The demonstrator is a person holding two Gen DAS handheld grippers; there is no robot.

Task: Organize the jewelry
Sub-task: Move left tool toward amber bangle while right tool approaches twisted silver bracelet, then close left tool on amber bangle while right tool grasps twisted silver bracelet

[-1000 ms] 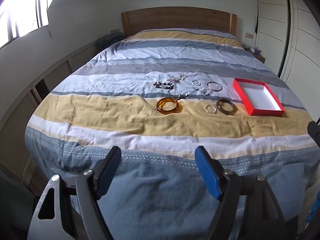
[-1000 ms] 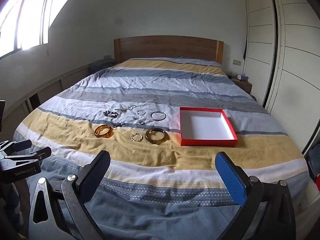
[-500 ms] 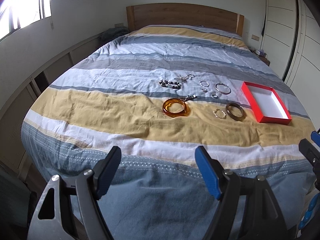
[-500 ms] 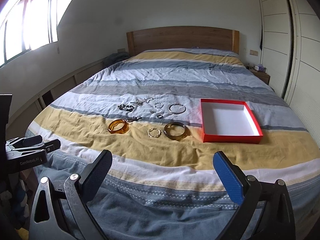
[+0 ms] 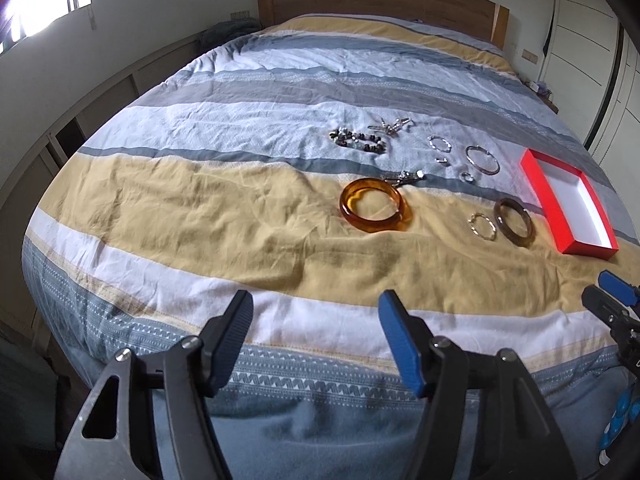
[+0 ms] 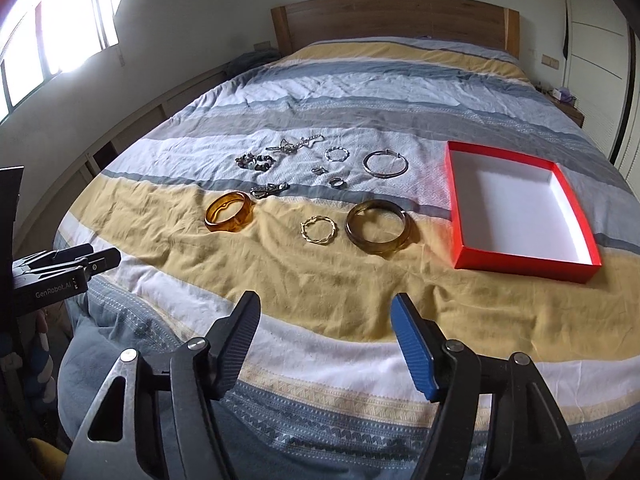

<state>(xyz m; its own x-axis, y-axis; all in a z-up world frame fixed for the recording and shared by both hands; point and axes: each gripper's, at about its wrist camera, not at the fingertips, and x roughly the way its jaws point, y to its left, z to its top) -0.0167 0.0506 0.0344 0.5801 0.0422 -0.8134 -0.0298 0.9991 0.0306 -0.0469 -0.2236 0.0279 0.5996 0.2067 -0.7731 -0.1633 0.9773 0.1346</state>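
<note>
Several pieces of jewelry lie on the striped bedspread: an amber bangle, a brown bangle, a gold twisted ring bracelet, a silver hoop and a beaded bracelet. A red box with a white inside sits empty at the right. My left gripper and my right gripper hover over the bed's near edge, short of the jewelry. Both have their jaws closing with nothing between them.
A wooden headboard closes the far end of the bed. White wardrobe doors run along the right and low cabinets along the left wall under a window. The right gripper's tips show at the left wrist view's right edge.
Both grippers have moved forward and down toward the bed, so the jewelry and box look larger. Both pairs of jaws have narrowed, the right more than the left.
</note>
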